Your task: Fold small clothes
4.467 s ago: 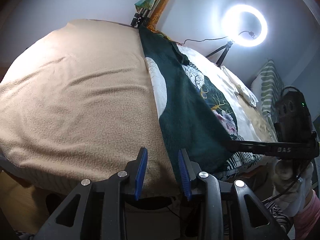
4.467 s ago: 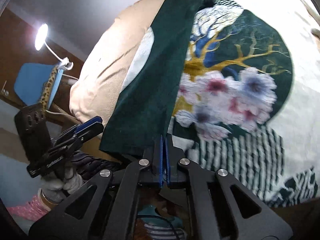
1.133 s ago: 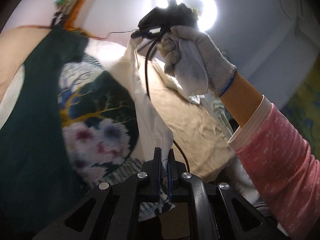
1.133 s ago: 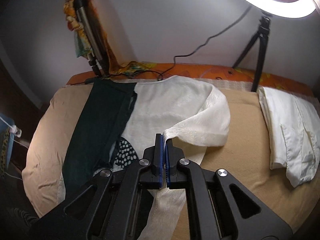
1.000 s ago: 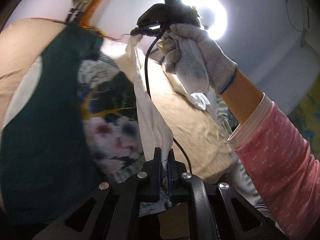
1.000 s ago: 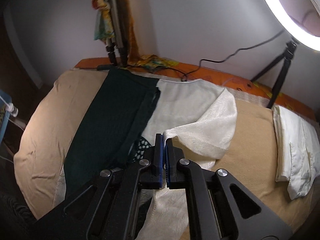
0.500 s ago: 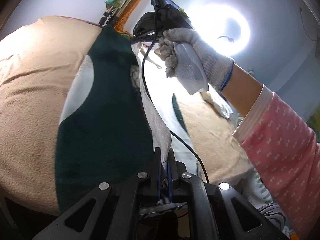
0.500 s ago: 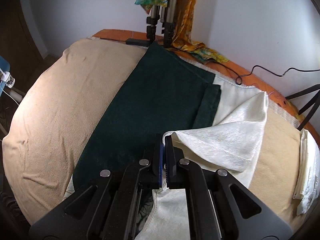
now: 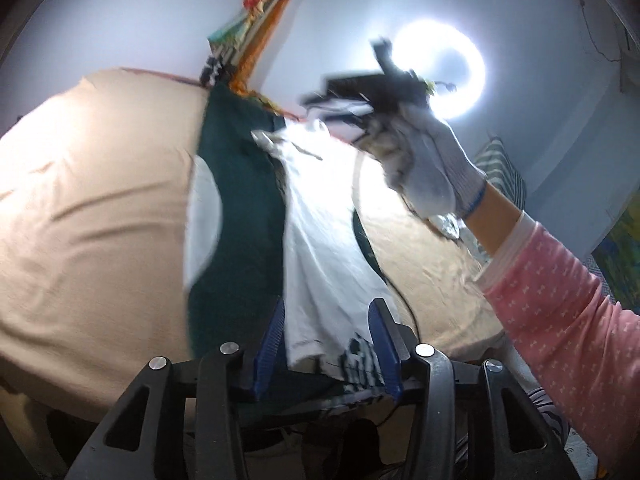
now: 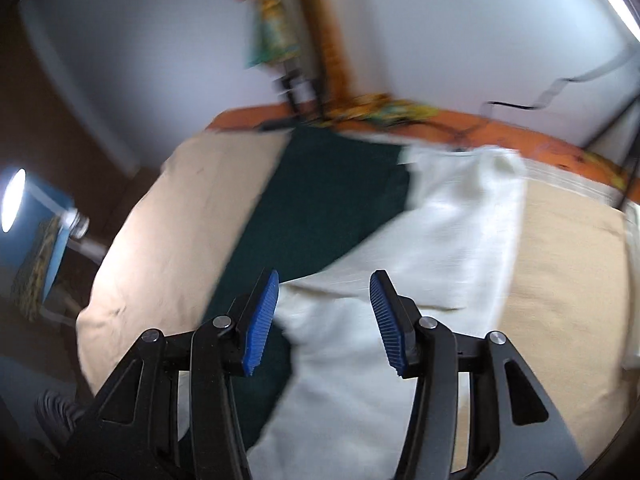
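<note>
We see our left gripper (image 9: 327, 344) with its blue ribbed pads spread wide and nothing pinched between them; the hem of the cream-white cloth garment with a dark green printed side (image 9: 320, 248) lies just beyond the gap, flat on the tan fleece blanket covering the bed (image 9: 92, 208). In the left wrist view the garment runs away from us as a long strip, its dark green half on the left and a folded-over white panel on the right, with a striped green-and-white patch showing at the near hem. Above it our right hand in a white knit glove (image 9: 430, 164) holds the right gripper's black body up in front of the glowing ring light (image 9: 440, 68); the pink dotted sleeve (image 9: 560, 312) reaches in from the right. In the right wrist view our right gripper (image 10: 324, 316) is likewise parted, holding nothing, hovering over the white panel (image 10: 432, 240) where it overlaps the green cloth. This view is blurred. An orange patterned edge (image 10: 500, 132) borders the bed's far side.
</note>
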A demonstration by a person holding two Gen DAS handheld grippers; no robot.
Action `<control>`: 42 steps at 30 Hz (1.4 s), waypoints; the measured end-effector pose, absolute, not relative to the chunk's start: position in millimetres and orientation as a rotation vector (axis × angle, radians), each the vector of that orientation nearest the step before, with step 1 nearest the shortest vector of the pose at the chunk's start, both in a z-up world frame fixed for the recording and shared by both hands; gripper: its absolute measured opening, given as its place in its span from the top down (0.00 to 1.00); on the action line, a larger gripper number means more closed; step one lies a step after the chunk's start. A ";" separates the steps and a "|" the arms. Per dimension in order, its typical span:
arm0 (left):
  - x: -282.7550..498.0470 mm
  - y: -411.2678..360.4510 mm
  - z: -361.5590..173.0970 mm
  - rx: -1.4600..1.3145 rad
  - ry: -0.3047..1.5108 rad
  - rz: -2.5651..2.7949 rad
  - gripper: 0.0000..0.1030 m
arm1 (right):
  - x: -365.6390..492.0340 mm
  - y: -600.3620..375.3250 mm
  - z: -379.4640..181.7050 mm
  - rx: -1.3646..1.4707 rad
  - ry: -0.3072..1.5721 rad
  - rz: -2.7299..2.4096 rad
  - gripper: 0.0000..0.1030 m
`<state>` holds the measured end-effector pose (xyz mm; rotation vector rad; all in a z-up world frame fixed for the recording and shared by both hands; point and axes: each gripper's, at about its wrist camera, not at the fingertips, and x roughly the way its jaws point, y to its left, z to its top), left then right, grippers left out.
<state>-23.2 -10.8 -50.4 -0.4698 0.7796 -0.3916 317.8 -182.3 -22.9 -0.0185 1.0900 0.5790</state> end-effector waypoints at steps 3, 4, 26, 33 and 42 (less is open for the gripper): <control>-17.8 6.6 -52.9 -0.451 0.768 -0.344 0.56 | 344.1 -214.1 -33.7 0.043 1.137 0.453 0.51; -15.3 11.9 -54.9 -0.456 0.769 -0.328 0.56 | 351.2 -218.8 -38.8 0.060 1.154 0.440 0.51; -11.4 63.1 -85.4 -0.571 0.787 -0.236 0.58 | 414.0 -167.8 -44.6 -0.001 1.166 0.440 0.96; -10.5 68.7 -91.0 -0.583 0.794 -0.219 0.58 | 435.4 -112.0 -64.7 -0.028 1.173 0.449 0.96; -6.7 71.1 -93.4 -0.573 0.801 -0.196 0.58 | 464.6 -93.4 -84.4 0.137 1.201 0.498 0.90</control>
